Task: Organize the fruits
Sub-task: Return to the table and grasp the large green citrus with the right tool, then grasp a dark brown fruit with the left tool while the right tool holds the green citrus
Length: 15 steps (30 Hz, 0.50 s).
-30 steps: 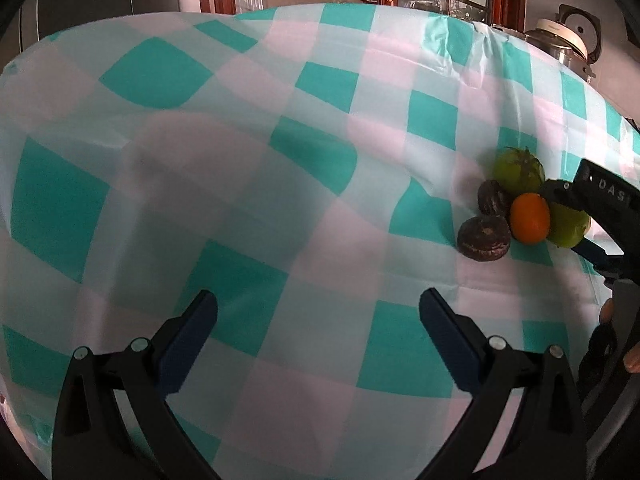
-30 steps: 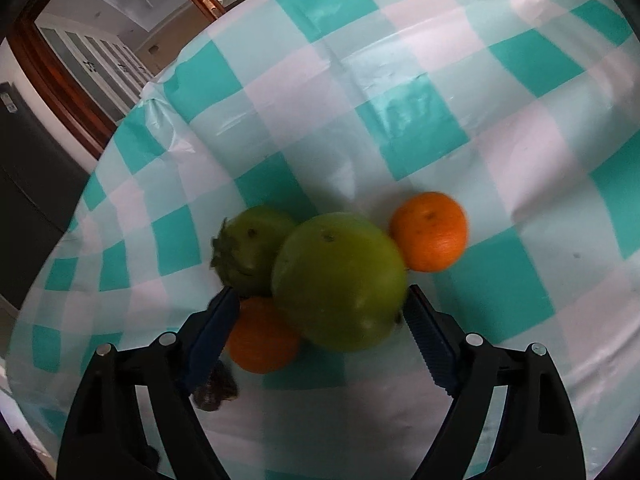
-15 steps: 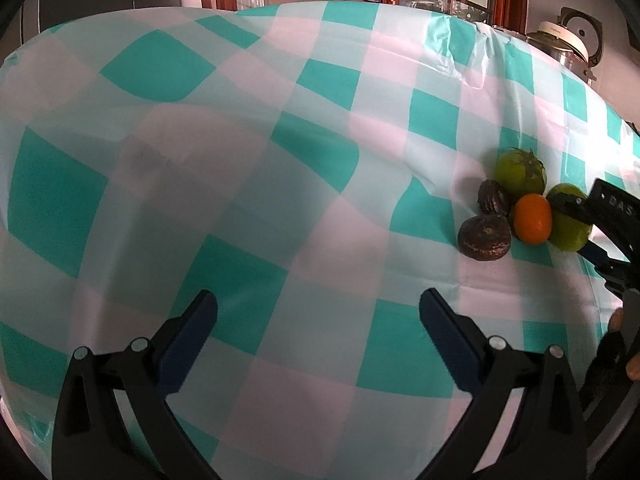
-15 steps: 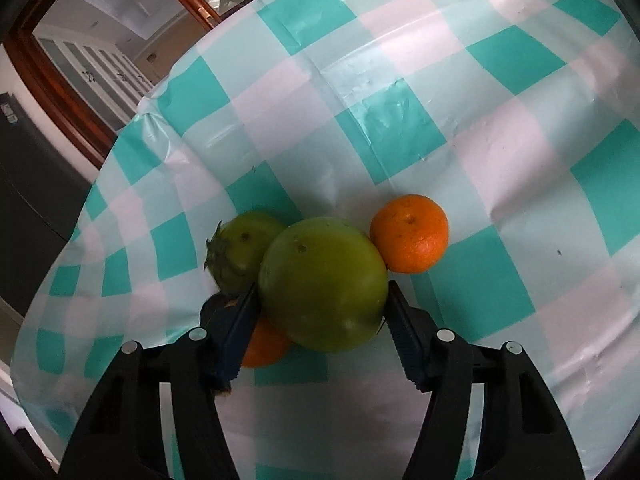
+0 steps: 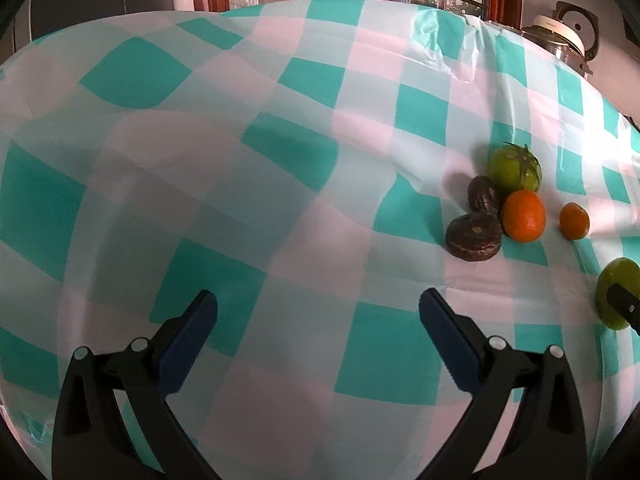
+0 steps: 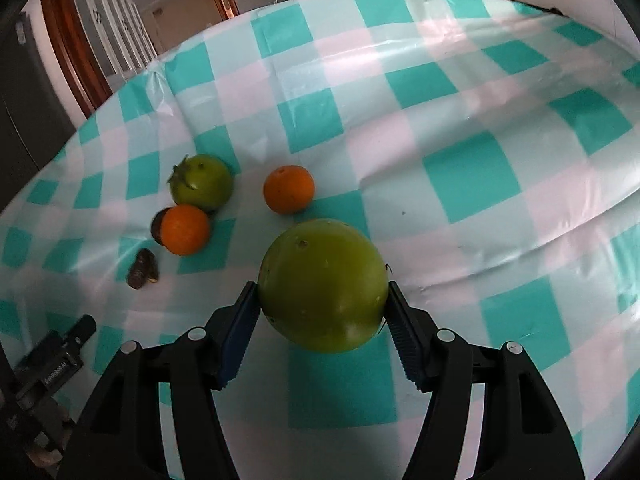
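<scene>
Step in hand: transport. Right tool (image 6: 323, 312) is clamped on the big green fruit (image 6: 323, 285), both pads pressed on its sides, fruit clear of the cluster and apparently lifted off the table (image 6: 472, 168); contact underneath can't be confirmed from the right wrist view. Left wrist view catches that fruit at the 3 o'clock edge, partly behind a tool finger.

Left tool (image 5: 318, 340): fingers apart, nothing between them, idle over bare checked cloth.

Left on the table, seen from the right wrist cam: green calyx fruit (image 6: 202, 181) at 10 o'clock of the held fruit, orange (image 6: 186, 229) touching it, second orange (image 6: 289, 189) at 12 o'clock and separate, two dark brown fruits (image 5: 474, 236) beside the first orange.

Next move (judgement): carry the green fruit to its own spot, prob open cloth away from the oranges, set down gently, then release. Round fruit, slick cloth, so roll risk on release. No bin or tray visible, so the sort target is a guess.

Vs 1 s ago: tool was wide w/ fruit loose between the pads, cluster tight around it. Now pads are closed on it, fruit pulled away from the group, second orange exposed in the left view. Left tool unchanged.
</scene>
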Each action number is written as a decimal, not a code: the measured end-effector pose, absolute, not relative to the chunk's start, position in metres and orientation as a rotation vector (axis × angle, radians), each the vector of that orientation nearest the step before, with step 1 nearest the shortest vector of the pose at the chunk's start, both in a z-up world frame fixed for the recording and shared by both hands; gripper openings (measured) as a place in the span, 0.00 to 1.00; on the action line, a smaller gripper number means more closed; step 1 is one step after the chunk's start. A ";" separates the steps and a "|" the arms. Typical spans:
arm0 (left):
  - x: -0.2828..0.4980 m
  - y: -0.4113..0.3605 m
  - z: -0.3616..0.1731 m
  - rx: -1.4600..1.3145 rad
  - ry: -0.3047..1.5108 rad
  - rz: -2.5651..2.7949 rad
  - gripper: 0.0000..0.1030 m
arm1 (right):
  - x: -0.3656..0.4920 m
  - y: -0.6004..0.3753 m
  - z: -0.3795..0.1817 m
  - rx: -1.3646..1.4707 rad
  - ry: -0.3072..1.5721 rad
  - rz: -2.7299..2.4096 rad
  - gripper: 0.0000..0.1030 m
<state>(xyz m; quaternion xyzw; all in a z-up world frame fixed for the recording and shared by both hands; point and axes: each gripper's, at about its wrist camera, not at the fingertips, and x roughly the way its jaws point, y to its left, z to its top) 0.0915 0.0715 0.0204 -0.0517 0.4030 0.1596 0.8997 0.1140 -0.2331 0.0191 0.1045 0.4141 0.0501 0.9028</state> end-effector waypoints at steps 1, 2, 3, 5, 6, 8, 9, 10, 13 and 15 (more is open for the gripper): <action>0.093 0.069 0.020 -0.103 0.835 0.330 0.98 | 0.116 -0.230 0.020 0.192 0.854 0.094 0.62; 0.094 0.068 0.020 -0.100 0.835 0.331 0.98 | 0.120 -0.226 0.019 0.169 0.854 0.087 0.63; 0.095 0.067 0.020 -0.098 0.836 0.332 0.98 | 0.125 -0.222 0.018 0.142 0.857 0.085 0.63; 0.097 0.064 0.019 -0.096 0.837 0.335 0.98 | 0.135 -0.215 0.014 0.133 0.870 0.099 0.63; 0.099 0.063 0.019 -0.094 0.837 0.337 0.98 | 0.141 -0.213 0.011 0.129 0.881 0.106 0.63; 0.102 0.060 0.018 -0.092 0.839 0.337 0.98 | 0.145 -0.209 0.008 0.111 0.898 0.129 0.59; 0.104 0.058 0.018 -0.092 0.840 0.336 0.98 | 0.144 -0.207 0.009 0.097 0.893 0.127 0.59; 0.107 0.056 0.018 -0.091 0.841 0.331 0.98 | 0.143 -0.207 0.009 0.097 0.893 0.128 0.59; 0.118 0.048 0.017 -0.089 0.851 0.296 0.98 | 0.140 -0.216 0.010 0.152 0.883 0.143 0.59; 0.127 0.042 0.016 -0.084 0.856 0.276 0.98 | 0.140 -0.219 0.009 0.179 0.884 0.147 0.59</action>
